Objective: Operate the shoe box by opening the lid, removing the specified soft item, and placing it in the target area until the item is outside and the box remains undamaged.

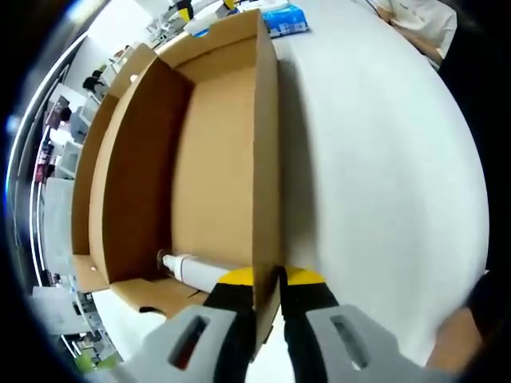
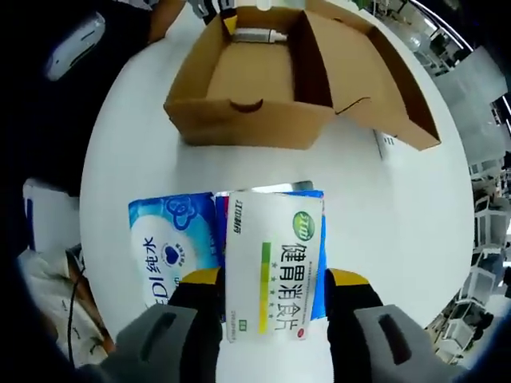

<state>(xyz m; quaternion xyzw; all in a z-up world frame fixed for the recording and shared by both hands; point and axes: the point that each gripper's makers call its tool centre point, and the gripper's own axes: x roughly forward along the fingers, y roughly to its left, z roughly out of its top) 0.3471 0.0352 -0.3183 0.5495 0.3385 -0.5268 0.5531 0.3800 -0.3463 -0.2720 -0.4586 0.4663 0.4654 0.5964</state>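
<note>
The white tabletop (image 2: 415,231) carries an open cardboard shoe box (image 2: 263,72). The left gripper (image 1: 267,307) pinches its side wall. The right gripper (image 2: 271,307) clamps a white packet (image 2: 271,263) above a blue tissue pack (image 2: 172,247), outside the box.

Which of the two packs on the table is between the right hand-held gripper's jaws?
The white pack with green lettering. It sits between the right hand-held gripper jaws, overlapping the blue tissue pack, which lies to the left, outside them.
</note>
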